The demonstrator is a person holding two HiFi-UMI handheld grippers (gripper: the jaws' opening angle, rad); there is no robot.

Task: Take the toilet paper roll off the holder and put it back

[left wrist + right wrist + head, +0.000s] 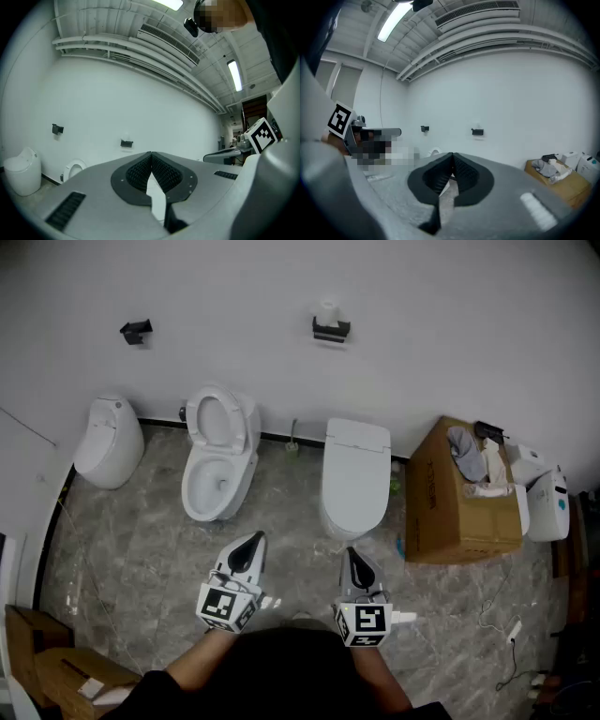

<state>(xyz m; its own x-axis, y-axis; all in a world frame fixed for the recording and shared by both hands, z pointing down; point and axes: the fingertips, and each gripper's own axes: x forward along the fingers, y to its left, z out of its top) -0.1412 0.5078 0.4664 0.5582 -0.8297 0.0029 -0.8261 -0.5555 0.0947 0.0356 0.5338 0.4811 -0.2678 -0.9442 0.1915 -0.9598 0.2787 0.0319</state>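
A white toilet paper roll (328,312) sits on a black holder (331,330) fixed high on the white wall. The same holder (126,143) shows small in the left gripper view, and the holder (477,132) is just as distant in the right gripper view. My left gripper (256,542) is held low over the floor in front of the open toilet, jaws shut and empty. To its right, my right gripper (352,554) is also shut with nothing between its tips. Both are far from the roll.
A second, empty black holder (137,330) is on the wall to the left. Below stand a white urinal-like unit (109,441), an open toilet (219,457) and a closed toilet (356,474). A cardboard box (459,498) with clutter stands right; more boxes (56,671) bottom left.
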